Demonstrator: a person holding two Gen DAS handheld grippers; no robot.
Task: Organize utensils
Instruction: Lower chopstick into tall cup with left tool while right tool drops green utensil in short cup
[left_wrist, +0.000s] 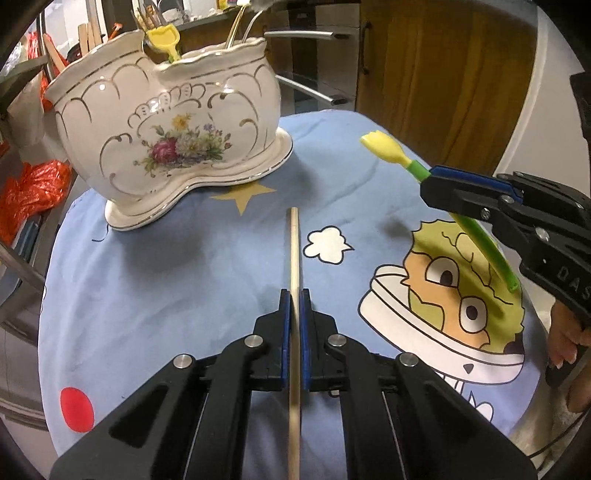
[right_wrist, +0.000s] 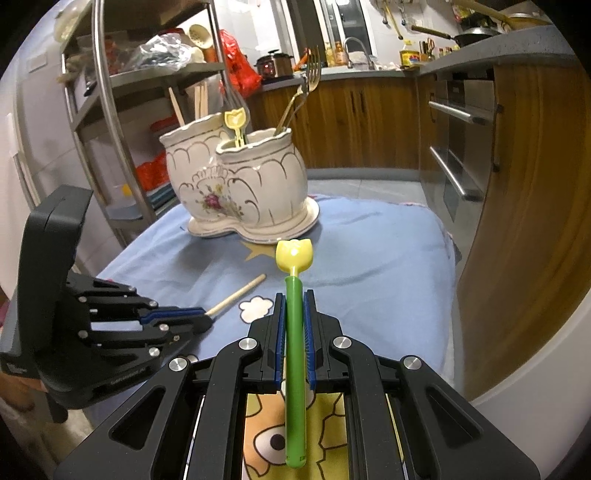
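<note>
left gripper (left_wrist: 294, 295) clamped tight on the chopstick (left_wrist: 294, 240), which runs toward twelve o'clock over the blue cloth (left_wrist: 166, 277). right gripper (right_wrist: 294, 299) squeezed onto the green toy fork (right_wrist: 294, 332), yellow head up front. farther off at eleven o'clock, the white holder (left_wrist: 166, 140) stands with forks inside.

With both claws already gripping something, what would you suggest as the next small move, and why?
Probably lift the left claw so the wooden chopstick comes off the blue cloth. Its pads are shut on the stick, whose far end looks to lie on the cloth, and the ceramic holder stands ahead. The right claw already holds the green-handled fork aloft.
</note>
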